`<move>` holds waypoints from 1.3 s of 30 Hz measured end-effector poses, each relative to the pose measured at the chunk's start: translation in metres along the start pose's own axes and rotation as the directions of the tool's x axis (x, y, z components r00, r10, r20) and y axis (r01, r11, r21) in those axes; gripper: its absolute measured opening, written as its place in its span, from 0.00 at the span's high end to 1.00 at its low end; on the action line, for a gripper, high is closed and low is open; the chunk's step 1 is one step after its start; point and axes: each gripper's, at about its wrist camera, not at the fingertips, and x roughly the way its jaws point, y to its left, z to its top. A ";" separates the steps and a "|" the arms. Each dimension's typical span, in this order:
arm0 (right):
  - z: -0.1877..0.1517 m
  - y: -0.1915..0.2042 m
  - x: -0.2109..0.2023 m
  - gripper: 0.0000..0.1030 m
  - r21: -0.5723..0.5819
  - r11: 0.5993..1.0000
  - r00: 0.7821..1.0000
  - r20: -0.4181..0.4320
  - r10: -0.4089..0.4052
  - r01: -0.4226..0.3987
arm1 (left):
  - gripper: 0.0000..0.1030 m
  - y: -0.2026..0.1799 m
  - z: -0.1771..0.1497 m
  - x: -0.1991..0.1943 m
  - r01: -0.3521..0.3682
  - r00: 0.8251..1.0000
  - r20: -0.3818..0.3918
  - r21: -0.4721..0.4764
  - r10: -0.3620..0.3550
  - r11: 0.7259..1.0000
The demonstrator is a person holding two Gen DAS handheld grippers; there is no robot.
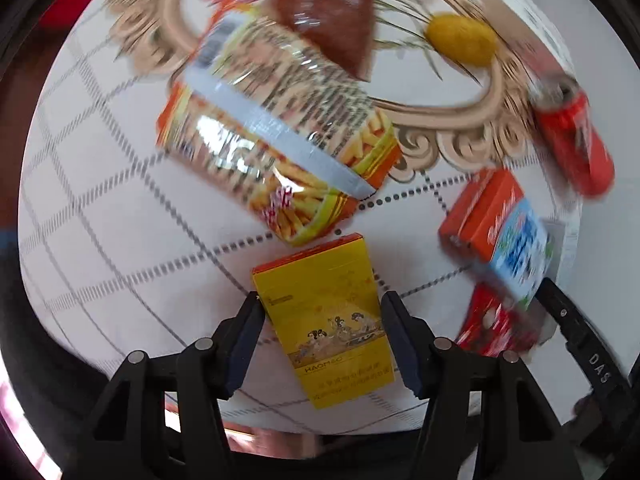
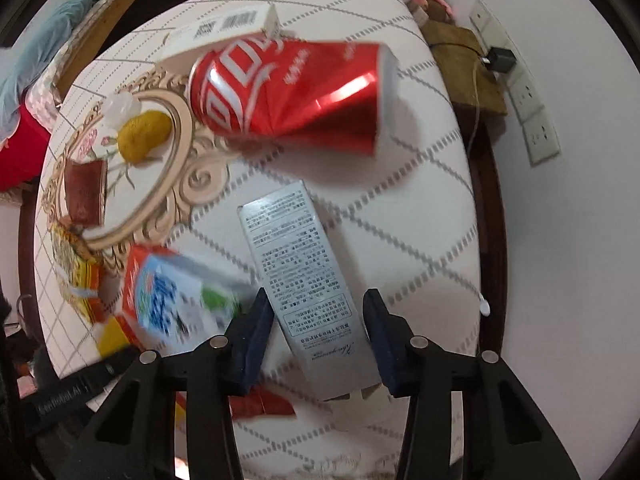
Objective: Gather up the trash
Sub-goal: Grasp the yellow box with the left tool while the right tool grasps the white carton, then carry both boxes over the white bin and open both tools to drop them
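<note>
In the left wrist view my left gripper is open around a yellow cigarette box that lies on the white patterned table; the pads stand beside its long edges. Beyond it lies a French-fries snack bag. In the right wrist view my right gripper is open around a grey printed carton lying flat. A crushed red cola can lies beyond it and shows at the right in the left wrist view. A red and blue milk carton lies to the left.
A brown wrapper and a yellow lump lie on the table's ornate centre print. A red packet lies near the front right edge. Beyond the table's right edge a brown board and wall sockets sit by the white wall.
</note>
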 end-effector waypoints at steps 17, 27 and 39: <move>-0.051 -0.001 0.004 0.52 0.024 1.000 1.000 -0.009 0.010 -0.010 | 0.45 -0.044 -0.019 -0.084 -0.201 0.969 0.184 0.199 0.165 0.959; -0.080 -0.034 -0.006 0.51 0.199 0.968 0.988 0.013 0.155 -0.154 | 0.46 -0.092 -0.033 -0.108 -0.244 0.948 0.268 0.259 0.173 0.934; -0.063 -0.019 -0.005 0.64 0.136 0.990 0.993 0.119 0.007 -0.024 | 0.46 -0.095 -0.091 -0.091 -0.257 0.911 0.386 0.264 0.142 0.930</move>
